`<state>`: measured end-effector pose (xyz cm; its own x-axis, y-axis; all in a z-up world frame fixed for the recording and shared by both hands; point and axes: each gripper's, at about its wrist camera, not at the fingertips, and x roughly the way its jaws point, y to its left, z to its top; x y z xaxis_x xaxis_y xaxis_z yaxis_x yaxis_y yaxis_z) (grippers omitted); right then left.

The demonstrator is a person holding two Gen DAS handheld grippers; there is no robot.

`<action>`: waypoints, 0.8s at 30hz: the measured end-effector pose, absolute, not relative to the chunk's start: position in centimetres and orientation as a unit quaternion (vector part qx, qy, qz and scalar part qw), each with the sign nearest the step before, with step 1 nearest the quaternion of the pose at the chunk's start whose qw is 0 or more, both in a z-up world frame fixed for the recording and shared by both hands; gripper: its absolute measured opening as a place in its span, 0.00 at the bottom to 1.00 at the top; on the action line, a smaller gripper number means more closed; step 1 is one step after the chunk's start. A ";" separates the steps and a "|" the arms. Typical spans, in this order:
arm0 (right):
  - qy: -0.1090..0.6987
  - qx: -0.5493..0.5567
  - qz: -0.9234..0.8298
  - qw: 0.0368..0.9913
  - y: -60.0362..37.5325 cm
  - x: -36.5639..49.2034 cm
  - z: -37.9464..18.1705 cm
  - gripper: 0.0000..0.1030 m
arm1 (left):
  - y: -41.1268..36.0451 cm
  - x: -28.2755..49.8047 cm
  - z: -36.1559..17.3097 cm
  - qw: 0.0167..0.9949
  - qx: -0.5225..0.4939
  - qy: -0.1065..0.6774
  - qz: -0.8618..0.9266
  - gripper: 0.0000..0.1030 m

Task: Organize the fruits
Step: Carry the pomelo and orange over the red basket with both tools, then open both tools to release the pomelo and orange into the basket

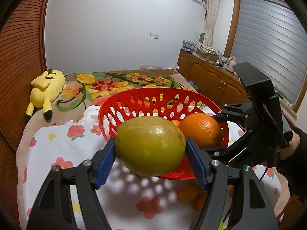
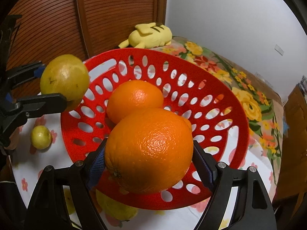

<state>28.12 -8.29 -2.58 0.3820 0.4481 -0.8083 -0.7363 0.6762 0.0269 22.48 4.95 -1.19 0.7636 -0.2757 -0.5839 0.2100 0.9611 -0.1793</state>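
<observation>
A big orange [image 2: 149, 150] sits tight between the blue pads of the right gripper [image 2: 148, 161]. The pads press on both sides of it, and it hangs over the near side of the red basket [image 2: 220, 103]. A second orange [image 2: 134, 97] lies inside the basket, just behind the held one and touching it.

A yellow-green fruit [image 1: 150, 145] is squeezed between the blue pads of the left gripper [image 1: 150, 153]. It is up in the air at the near rim of the basket. From the right wrist view, this fruit is just outside the basket's left edge.

The basket has many oval holes and stands on a white cloth with strawberries and flowers [image 1: 63, 145]. A small green fruit [image 2: 41, 137] lies on the cloth to the left of the basket. A small orange fruit [image 1: 188, 193] lies on the cloth under the left gripper. A yellow fruit [image 2: 115, 209] lies in front of the basket, half hidden.

Farther back, a yellow plush toy [image 1: 48, 88] lies on a flowery blanket [image 1: 115, 82] by a wooden slatted door [image 2: 57, 25].
</observation>
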 end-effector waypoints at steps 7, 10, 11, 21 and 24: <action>0.426 -0.178 0.360 0.811 -8.0 28.3 -3.3 0.81 | 5.0 22.6 -1.2 0.937 -0.051 0.319 -0.130 0.68; 0.426 -0.183 0.360 0.810 -7.8 28.3 -3.4 0.81 | 5.0 22.6 -1.1 0.937 -0.052 0.319 -0.130 0.68; 0.425 -0.183 0.359 0.811 -7.8 28.3 -3.4 0.81 | 5.0 22.6 -1.1 0.937 -0.052 0.319 -0.131 0.68; 0.394 -0.161 0.351 0.834 -9.3 28.4 -1.2 0.86 | 4.8 22.9 -1.2 0.937 -0.050 0.321 -0.128 0.68; 0.391 -0.149 0.347 0.839 -10.2 28.2 -1.1 0.86 | 4.7 23.2 -1.3 0.936 -0.049 0.324 -0.126 0.68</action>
<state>28.17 -10.20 -1.07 0.4533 0.4661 -0.7598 -0.6992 0.7147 0.0213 23.18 4.74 -1.28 0.7581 -0.2682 -0.5944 0.2047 0.9633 -0.1736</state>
